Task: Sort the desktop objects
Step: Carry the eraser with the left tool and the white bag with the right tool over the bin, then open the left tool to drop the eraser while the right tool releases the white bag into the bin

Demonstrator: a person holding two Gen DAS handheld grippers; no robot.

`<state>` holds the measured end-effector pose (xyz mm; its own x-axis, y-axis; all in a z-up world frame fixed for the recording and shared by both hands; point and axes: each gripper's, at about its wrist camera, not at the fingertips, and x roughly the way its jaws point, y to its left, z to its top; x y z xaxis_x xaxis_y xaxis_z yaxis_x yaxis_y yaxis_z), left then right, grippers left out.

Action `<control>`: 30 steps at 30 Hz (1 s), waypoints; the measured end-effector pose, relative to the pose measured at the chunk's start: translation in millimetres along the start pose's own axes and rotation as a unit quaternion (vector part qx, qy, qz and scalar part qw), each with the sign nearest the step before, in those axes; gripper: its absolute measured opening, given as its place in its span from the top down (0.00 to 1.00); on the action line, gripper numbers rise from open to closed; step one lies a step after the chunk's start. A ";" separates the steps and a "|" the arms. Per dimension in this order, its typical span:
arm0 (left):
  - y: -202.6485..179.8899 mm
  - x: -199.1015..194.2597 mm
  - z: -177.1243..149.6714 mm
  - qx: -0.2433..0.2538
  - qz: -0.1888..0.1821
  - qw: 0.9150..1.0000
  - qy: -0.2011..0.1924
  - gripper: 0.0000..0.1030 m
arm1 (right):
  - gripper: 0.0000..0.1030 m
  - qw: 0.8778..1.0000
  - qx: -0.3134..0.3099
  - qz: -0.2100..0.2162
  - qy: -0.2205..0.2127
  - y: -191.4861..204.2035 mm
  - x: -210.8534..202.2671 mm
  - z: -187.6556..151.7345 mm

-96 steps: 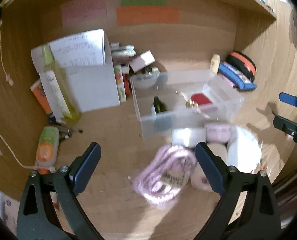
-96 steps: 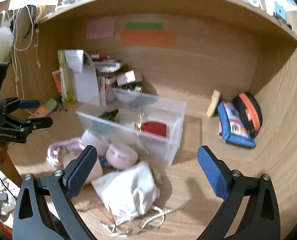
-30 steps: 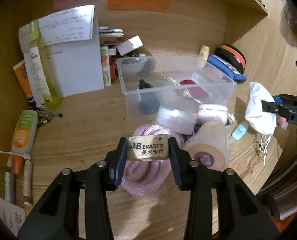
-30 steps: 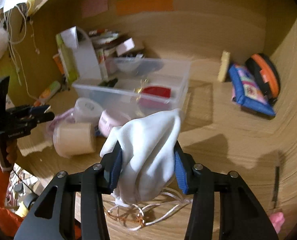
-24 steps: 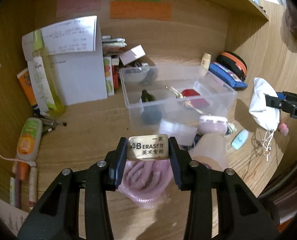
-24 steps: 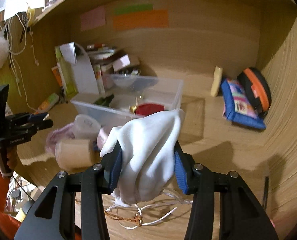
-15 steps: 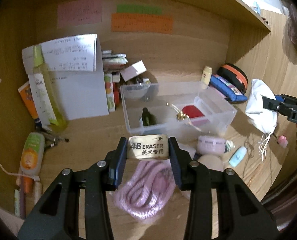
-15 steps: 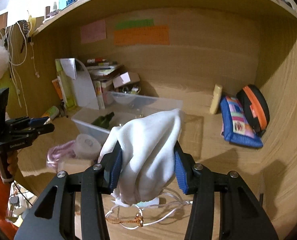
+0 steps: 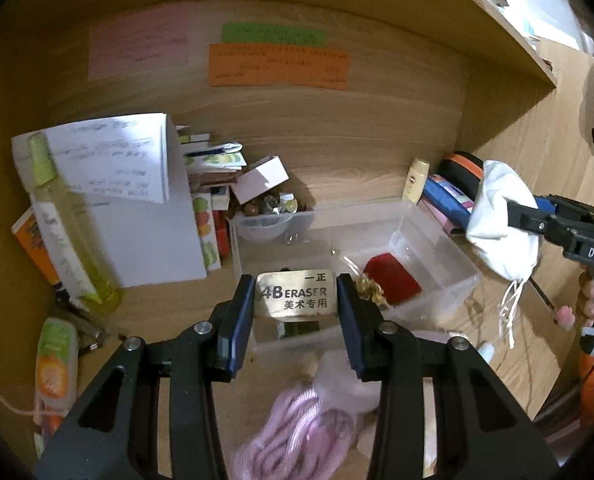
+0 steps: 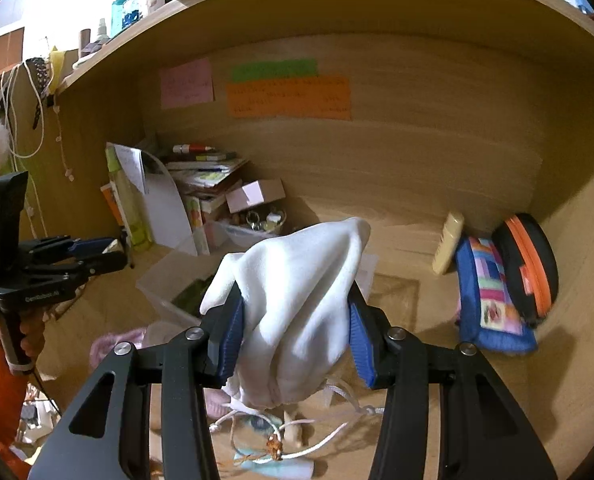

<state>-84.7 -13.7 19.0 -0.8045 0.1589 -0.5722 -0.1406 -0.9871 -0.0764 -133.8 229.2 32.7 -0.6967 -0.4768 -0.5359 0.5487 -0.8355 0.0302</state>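
Two clamped claws: left claw [image 9: 295, 300] on eraser [image 9: 295, 294], label legible only there; right claw [image 10: 293, 330] on white pouch [image 10: 297, 312].

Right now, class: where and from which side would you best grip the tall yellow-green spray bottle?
Grip the yellow-green spray bottle across its slim cylindrical body, mid-height, approaching from the front. It stands nearly upright against the white papers, so its back is blocked.

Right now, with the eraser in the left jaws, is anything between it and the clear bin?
Nothing visible blocks it. The eraser sits clamped in the left gripper, lifted in front of the clear bin, whose top is open. The right gripper, holding the white pouch, hangs off to the bin's right side.
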 end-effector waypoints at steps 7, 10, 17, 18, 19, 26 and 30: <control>-9.1 29.5 19.5 0.004 -0.009 1.000 0.023 0.61 | 0.58 1.000 0.008 0.006 0.009 -4.9 31.7 13.7; -15.0 47.8 25.4 0.004 -0.018 0.999 0.039 0.61 | 0.58 1.000 0.015 0.004 0.015 -8.0 46.2 16.3; -27.4 89.5 31.5 0.012 -0.024 0.996 0.090 0.61 | 0.58 0.998 0.029 -0.001 0.049 -11.5 88.5 12.8; -29.3 96.6 31.6 0.013 -0.024 0.995 0.100 0.61 | 0.58 0.998 0.030 -0.001 0.053 -11.3 93.4 12.0; -30.8 103.5 31.6 0.012 -0.029 0.993 0.111 0.61 | 0.58 0.998 0.030 -0.002 0.059 -11.2 99.4 10.5; -35.3 136.1 30.6 0.015 -0.027 0.986 0.164 0.61 | 0.58 0.995 0.015 -0.017 0.093 -8.1 127.8 -1.1; -40.5 146.8 28.6 0.030 -0.020 0.983 0.183 0.61 | 0.58 0.994 -0.003 -0.015 0.109 -4.1 135.3 -7.1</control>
<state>-213.6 50.2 -38.5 -0.5385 0.1686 -0.8256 -0.2096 -0.9758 -0.0626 -227.1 170.0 -45.9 -0.5962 -0.3809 -0.7067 0.5324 -0.8465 0.0070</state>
